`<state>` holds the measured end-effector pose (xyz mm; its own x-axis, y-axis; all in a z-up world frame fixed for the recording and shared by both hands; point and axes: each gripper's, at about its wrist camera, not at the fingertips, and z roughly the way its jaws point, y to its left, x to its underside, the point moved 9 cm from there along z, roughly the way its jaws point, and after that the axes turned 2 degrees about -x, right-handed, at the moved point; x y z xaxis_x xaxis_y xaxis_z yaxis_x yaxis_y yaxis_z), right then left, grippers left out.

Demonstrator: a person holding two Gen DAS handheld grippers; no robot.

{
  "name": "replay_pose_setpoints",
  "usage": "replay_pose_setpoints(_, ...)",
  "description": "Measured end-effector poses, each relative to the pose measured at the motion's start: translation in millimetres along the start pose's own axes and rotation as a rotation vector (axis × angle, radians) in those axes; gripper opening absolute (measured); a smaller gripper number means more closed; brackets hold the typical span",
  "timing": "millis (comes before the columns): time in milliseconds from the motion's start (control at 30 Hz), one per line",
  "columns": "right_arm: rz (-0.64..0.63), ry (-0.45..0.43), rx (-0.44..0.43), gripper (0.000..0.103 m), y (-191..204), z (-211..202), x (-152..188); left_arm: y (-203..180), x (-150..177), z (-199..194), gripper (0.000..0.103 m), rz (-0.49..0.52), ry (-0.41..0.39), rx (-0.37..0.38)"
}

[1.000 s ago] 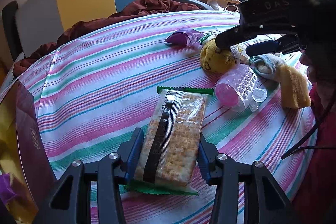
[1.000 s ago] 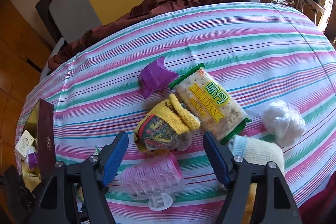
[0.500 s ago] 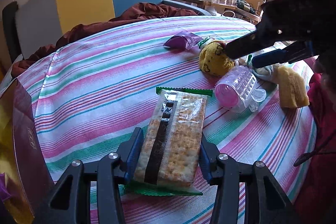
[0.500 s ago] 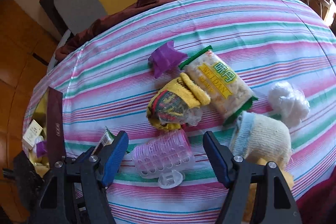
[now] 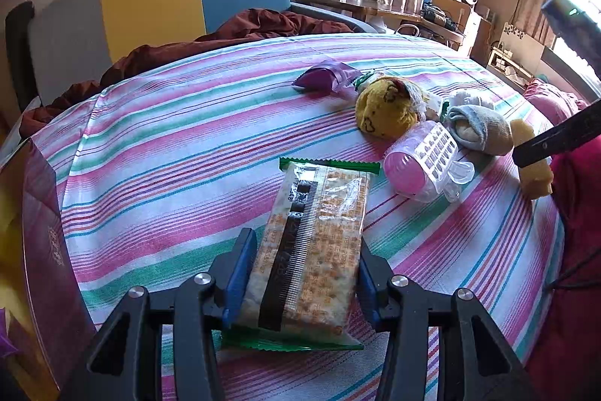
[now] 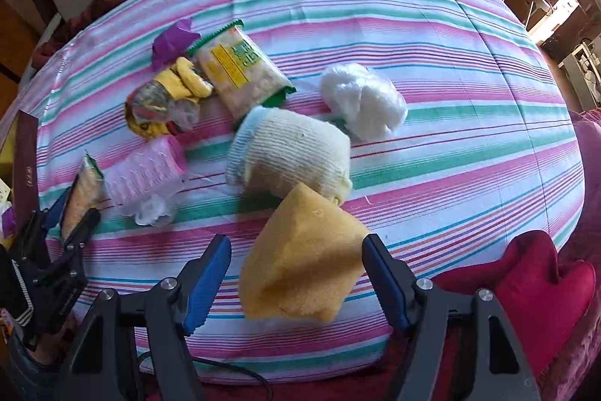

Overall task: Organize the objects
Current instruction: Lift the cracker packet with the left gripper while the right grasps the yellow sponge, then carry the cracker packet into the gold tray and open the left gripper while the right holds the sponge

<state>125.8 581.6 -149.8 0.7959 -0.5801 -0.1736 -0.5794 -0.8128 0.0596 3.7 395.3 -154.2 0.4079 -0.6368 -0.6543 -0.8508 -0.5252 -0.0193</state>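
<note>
Yellow sponge foam fills the lower middle of the right wrist view: the sponge [image 6: 304, 258] lies near the lower edge of the striped tabletop [image 6: 432, 36], between the two blue pads of the right tool [image 6: 296, 282]. Those jaws stand wide, with a gap showing on the left side of the sponge; the right pad is very near its corner, and I cannot tell whether it touches. Nothing is gripped there yet.

At the bottom centre of the left wrist view, the left tool [image 5: 304, 275] is closed narrow on a cracker packet [image 5: 315, 243], both pads pressing its long sides. The packet's far end reaches toward the pink hair roller [image 5: 417, 164] at the right of that frame. A dark red box [image 5: 41, 250] stands open at the left edge.

As I judge it, two steps are in hand at once: the packet is already taken and awaits carrying to the box, while the right side is lining up on the sponge. The next move there calls for sinking the pads evenly on both sides of the foam and closing gently, since it will squash, without nudging the rolled cream sock [image 6: 289, 153] that touches its upper edge.
</note>
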Motion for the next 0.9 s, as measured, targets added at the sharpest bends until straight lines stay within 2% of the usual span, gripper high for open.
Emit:
replay_pose_setpoints(67, 0.024, 0.035, 0.021, 0.068, -6.9, 8.9, 1.8, 0.2, 0.3, -0.1, 0.051, 0.002, -0.001, -0.002)
replay_pose_setpoints(167, 0.028, 0.051, 0.034, 0.067, -10.2, 12.8, 0.1, 0.6, -0.5, -0.1, 0.051, 0.002, -0.003, -0.002)
replay_pose_setpoints(300, -0.005, 0.042, 0.064, 0.052, -10.3, 13.7, -0.8, 0.5, 0.0, -1.5, 0.049, 0.003, -0.007, -0.002)
replay_pose_setpoints(400, -0.012, 0.025, 0.085, 0.047, -11.6, 12.2, -1.6, 1.7, 0.8, -4.2, 0.049, -0.007, -0.011, 0.004)
replay_pose_setpoints(633, 0.01, -0.001, 0.072, 0.045, -17.6, 9.7, -4.3, 1.6, 6.9, -13.4, 0.048, -0.012, -0.027, 0.013)
replay_pose_setpoints(900, -0.024, 0.006, 0.053, 0.044, -17.0, 11.7, -7.4, -0.9, 14.7, -26.7, 0.048, -0.013, -0.031, 0.015)
